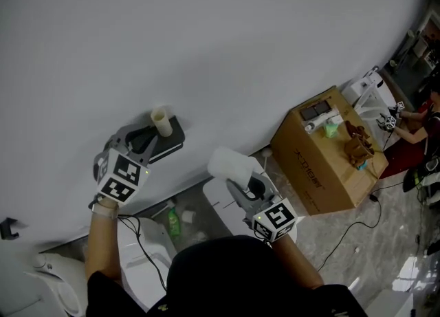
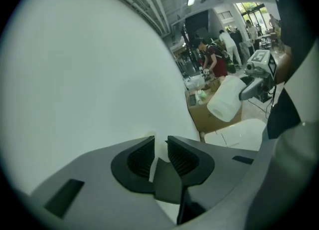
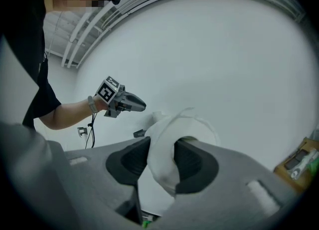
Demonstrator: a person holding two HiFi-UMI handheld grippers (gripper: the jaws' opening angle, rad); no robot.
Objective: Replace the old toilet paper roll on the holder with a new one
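Person's dark-haired head point(image 1: 234, 274) fills the bottom of the head view. R gripper point(image 1: 246, 183) is clamped on a full white toilet paper roll point(image 1: 230, 163). Its 2 jaws pinch the roll's wall, which bulges between the pads. The roll is held in the air in front of the plain white wall point(image 1: 206, 34), to the right of the holder and apart from it. L gripper point(image 1: 146, 140) has its 2 jaws parted w/ a narrow gap and nothing gripped. Its tips sit just beside the black wall-mounted holder point(image 1: 173, 144); touching or not, can't tell. A short cream cardboard tube point(image 1: 161, 121), prob. the spent roll, stands at the holder's upper end. A small green bottle point(image 1: 173, 223) sits below the holder, and a brown cardboard box point(image 1: 320, 154) stands on the floor at right.
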